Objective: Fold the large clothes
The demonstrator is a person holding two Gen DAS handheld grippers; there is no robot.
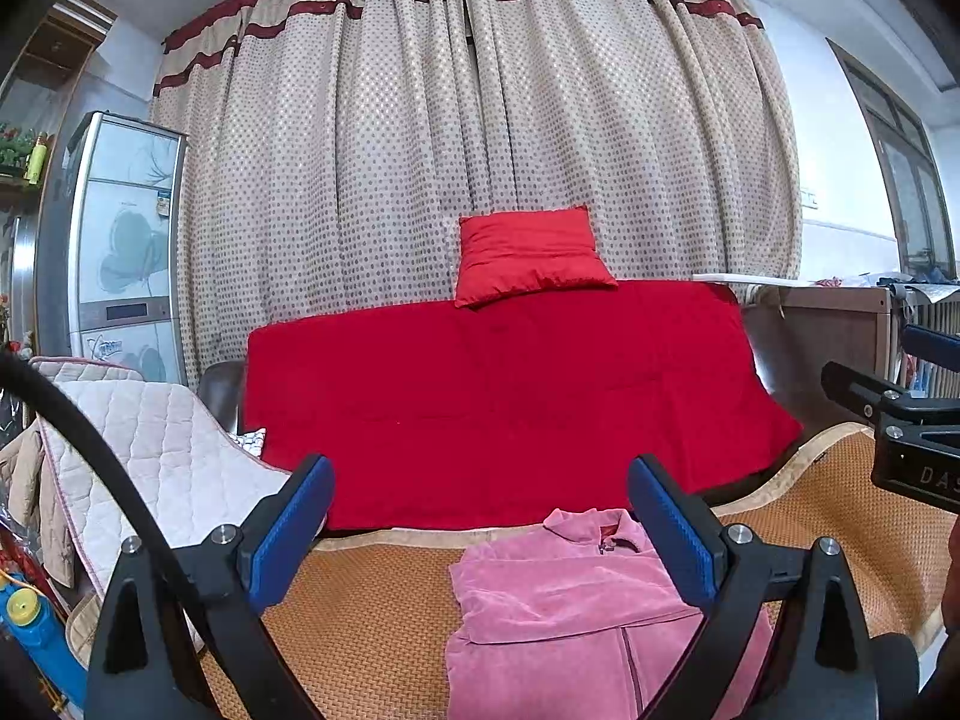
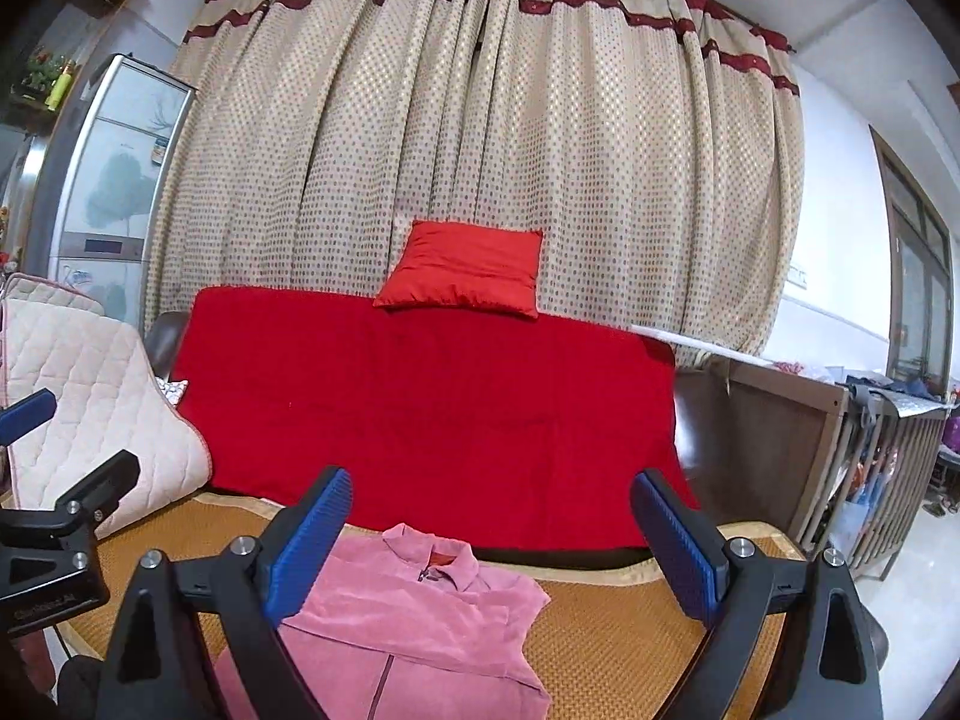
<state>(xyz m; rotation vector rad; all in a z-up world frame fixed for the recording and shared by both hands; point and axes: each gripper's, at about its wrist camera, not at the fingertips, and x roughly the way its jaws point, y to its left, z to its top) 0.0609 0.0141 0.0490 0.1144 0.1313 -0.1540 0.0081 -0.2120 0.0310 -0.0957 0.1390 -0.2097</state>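
pink jacket point(image 2: 414, 618) on woven mat point(image 2: 612, 630), open right gripper point(image 2: 489, 540)

Pink jacket point(image 1: 570, 606) folded, flat on mat point(image 1: 372, 630)

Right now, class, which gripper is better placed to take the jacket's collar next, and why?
Probably the right gripper: the pink jacket's collar sits between its open fingers, while the left gripper frames bare mat, the collar off beside its right finger.

The jacket point(image 1: 576, 606) is laid on the woven mat point(image 1: 372, 618), collar toward 12 o'clock. Behind it the blanket-draped sofa point(image 1: 498, 396) is set — a cushion point(image 1: 531, 255) on top, the curtain point(image 1: 480, 144) behind. At 9 o'clock a quilted pad point(image 1: 162, 456) is draped, the fridge point(image 1: 123, 240) beyond it.
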